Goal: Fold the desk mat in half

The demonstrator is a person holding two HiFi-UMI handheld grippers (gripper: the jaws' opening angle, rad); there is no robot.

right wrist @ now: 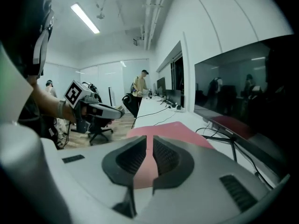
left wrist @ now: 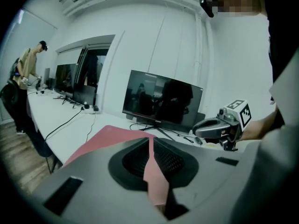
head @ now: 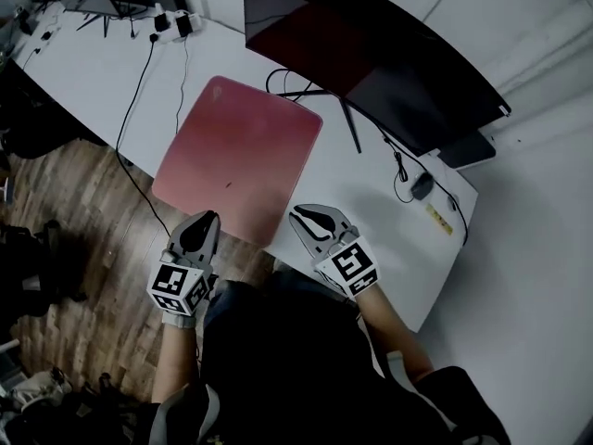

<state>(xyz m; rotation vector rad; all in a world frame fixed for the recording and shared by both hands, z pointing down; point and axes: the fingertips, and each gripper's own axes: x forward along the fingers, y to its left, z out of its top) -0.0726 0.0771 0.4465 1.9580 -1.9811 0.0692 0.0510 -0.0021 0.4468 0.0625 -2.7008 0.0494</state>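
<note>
The red desk mat (head: 241,156) lies flat and unfolded on the white desk (head: 93,72). My left gripper (head: 206,219) is over the mat's near edge, toward its left corner, with its jaws shut and nothing visibly pinched. My right gripper (head: 296,213) sits just off the mat's near right corner, also shut. In the left gripper view, the closed left gripper (left wrist: 151,139) has the mat (left wrist: 107,134) stretching ahead of it and the right gripper (left wrist: 200,129) off to its right. The right gripper view shows the closed right gripper (right wrist: 150,138), the mat (right wrist: 173,129) beyond it and the left gripper (right wrist: 117,110) to its left.
A wide curved monitor (head: 389,72) on a thin stand (head: 350,123) stands behind the mat. Cables (head: 139,91) run across the desk to a power strip (head: 171,21). A mouse (head: 422,185) lies at the right. Wooden floor (head: 83,211) is to the left. A person (left wrist: 28,73) stands at the desk's far end.
</note>
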